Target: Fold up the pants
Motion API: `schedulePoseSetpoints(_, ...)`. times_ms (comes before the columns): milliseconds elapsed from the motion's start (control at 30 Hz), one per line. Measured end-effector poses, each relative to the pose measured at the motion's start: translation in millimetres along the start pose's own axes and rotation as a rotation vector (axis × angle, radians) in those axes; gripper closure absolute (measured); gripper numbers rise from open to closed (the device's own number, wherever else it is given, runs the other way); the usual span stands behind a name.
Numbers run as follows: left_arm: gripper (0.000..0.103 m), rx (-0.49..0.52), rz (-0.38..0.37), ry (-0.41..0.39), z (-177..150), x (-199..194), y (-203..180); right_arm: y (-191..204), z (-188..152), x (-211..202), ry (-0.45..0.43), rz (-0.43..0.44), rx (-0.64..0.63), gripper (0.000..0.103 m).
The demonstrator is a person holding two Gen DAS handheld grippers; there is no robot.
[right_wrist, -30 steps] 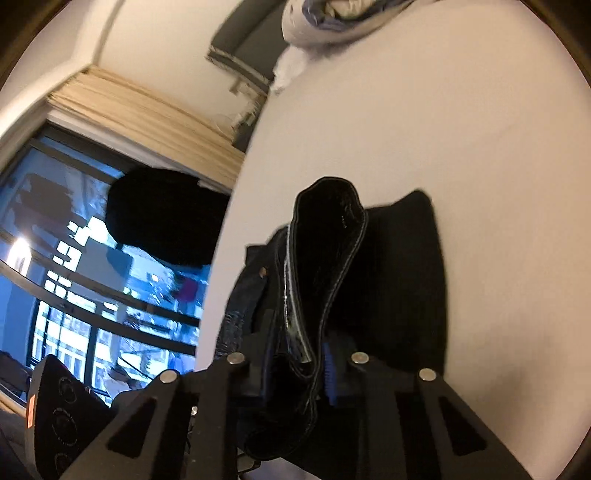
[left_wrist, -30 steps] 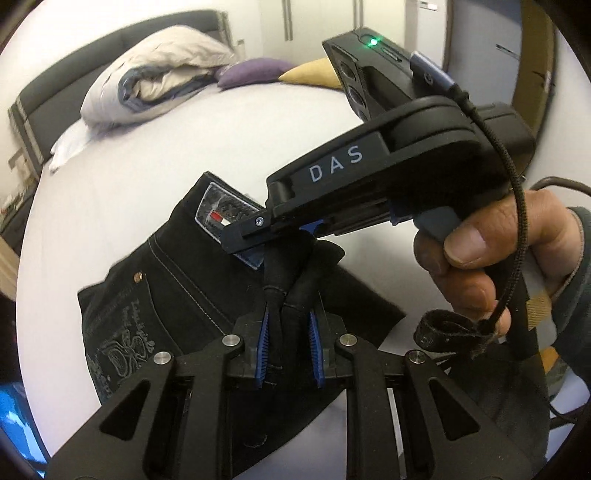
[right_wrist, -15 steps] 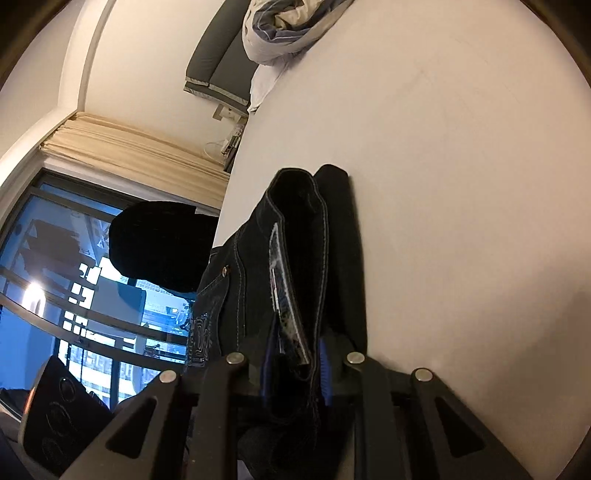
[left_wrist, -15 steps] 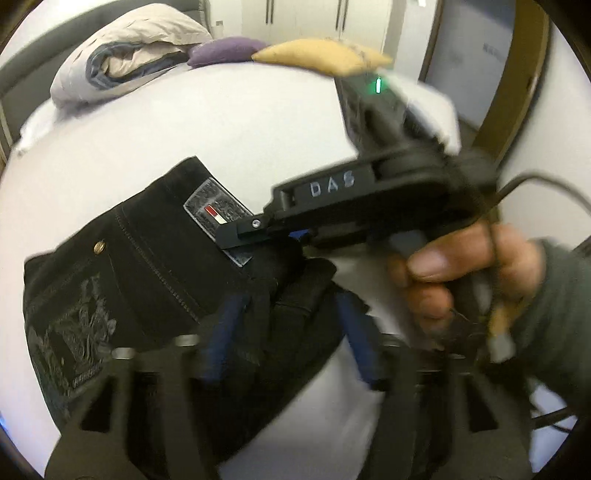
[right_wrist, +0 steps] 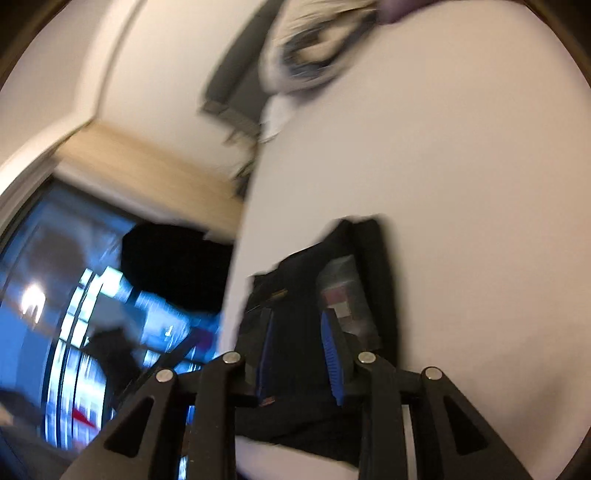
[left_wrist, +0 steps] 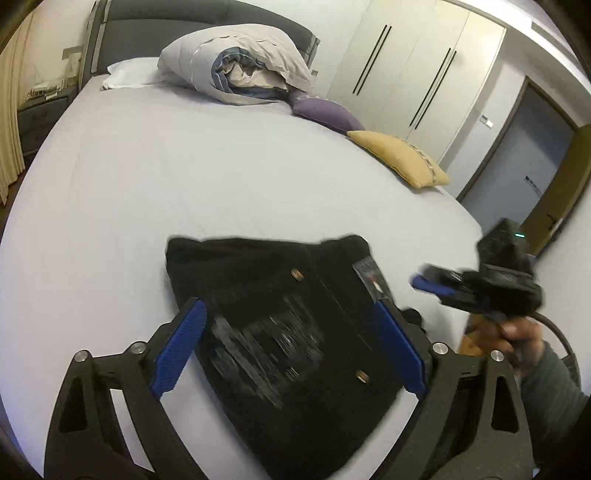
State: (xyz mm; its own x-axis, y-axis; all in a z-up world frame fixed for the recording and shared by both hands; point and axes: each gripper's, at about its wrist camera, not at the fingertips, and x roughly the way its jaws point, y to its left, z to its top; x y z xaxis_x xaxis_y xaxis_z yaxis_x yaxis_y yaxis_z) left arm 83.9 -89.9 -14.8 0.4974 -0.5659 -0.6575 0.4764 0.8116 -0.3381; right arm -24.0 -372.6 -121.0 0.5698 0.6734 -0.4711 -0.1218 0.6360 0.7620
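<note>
Lying folded near the bed's (left_wrist: 184,177) foot edge, the black pants (left_wrist: 288,332) sit below the left gripper (left_wrist: 291,354), whose blue pads are opening wide, apart from the cloth. Further right, the right gripper (right_wrist: 301,354) is easing open over the waistband; in that blurred view its pads seem clear of the fabric. A rolled duvet (left_wrist: 236,66) rests at the headboard end.

I'm at a wide white bed (left_wrist: 221,177) with a grey headboard (left_wrist: 184,9) and a bundled duvet (left_wrist: 240,62). Purple (left_wrist: 325,112) and yellow (left_wrist: 399,158) cushions lie beside white wardrobes (left_wrist: 417,74). Behind beige curtains (right_wrist: 147,177), a blurred window (right_wrist: 55,295) probably shows dusk.
</note>
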Motion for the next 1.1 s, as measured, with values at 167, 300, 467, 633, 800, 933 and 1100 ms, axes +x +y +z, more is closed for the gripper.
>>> schedulePoseSetpoints(167,0.024,-0.049,-0.034,0.058,18.2,37.5,29.3,-32.4,-29.7,42.0,0.185,-0.118,0.049,0.085)
schedulePoseSetpoints(300,0.030,-0.109,-0.030,0.159,5.4,82.4,50.5,-41.2,-46.3,15.0,0.125,-0.089,0.063,0.103)
schedulePoseSetpoints(467,0.032,-0.111,-0.025,0.170,10.9,95.1,62.9,-22.8,-51.5,-11.3,0.111,-0.178,-0.001,0.102)
schedulePoseSetpoints(633,0.031,-0.118,-0.048,0.099,23.3,79.6,55.8,24.0,-45.5,-9.9,0.081,-0.111,-0.136,0.066)
schedulePoseSetpoints(800,0.031,-0.015,0.015,0.166,-6.5,105.6,44.1,5.1,-71.1,31.3,0.211,-0.231,-0.230,0.070)
schedulePoseSetpoints(933,0.031,-0.014,0.022,0.158,-3.6,90.9,40.0,2.2,-73.9,6.1,0.179,-0.202,-0.173,0.069)
schedulePoseSetpoints(1100,0.011,-0.125,0.078,0.038,-17.3,30.6,56.1,8.7,-56.1,-53.1,0.031,-0.156,-0.161,0.031)
